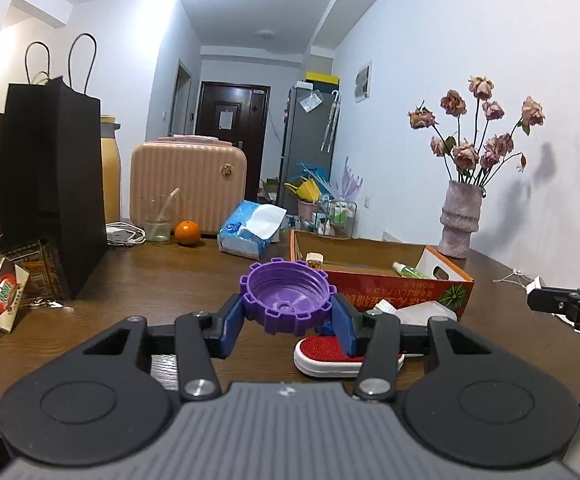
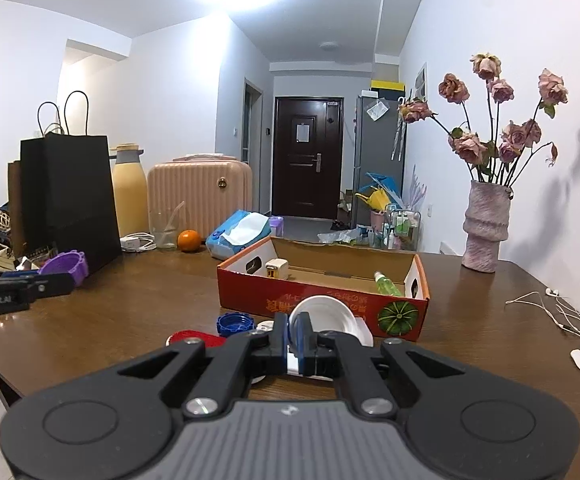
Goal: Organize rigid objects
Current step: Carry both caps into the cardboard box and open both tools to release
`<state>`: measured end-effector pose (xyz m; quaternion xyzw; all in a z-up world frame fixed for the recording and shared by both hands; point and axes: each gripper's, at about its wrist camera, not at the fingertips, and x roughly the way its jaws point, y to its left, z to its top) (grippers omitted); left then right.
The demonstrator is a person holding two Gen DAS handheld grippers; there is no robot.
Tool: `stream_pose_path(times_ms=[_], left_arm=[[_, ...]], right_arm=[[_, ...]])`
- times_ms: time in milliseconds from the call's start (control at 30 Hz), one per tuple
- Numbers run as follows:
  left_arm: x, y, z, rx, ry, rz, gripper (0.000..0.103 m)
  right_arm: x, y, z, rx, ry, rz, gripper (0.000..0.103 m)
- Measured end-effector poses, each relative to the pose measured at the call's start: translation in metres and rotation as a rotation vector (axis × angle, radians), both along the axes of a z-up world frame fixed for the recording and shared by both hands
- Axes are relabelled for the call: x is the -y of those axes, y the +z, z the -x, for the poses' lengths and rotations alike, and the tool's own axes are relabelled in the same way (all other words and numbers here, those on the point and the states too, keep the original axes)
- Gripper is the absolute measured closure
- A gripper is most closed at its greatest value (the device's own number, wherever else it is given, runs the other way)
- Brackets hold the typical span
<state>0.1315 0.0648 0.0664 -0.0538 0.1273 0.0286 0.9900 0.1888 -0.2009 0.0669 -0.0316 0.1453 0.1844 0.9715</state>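
I'm in a home apartment: wooden table [image 2: 138,304], pink suitcase [image 2: 200,196], fridge [image 2: 378,152], front door [image 2: 308,156], dried roses in vase [image 2: 486,228].
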Motion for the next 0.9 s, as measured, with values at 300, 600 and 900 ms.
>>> stream_pose_path(times_ms=[300,600,900], left_arm=[[-0.002,-0.003,-0.005,-0.015,0.012,-0.006,0.056],[0.004,-0.011,-0.08,-0.076,-0.079,-0.016,0.056],[0.02,0.006,-0.237,-0.184,-0.231,-0.045,0.056]], right_arm=[[-0.002,-0.006,-0.002,-0.008,0.014,-0.014,0.099],[-0.005,-0.008,-0.052,-0.026,0.006,0.024,0.099],[-0.014,0.013,-0.182,-0.047,0.042,0.133,0.099]])
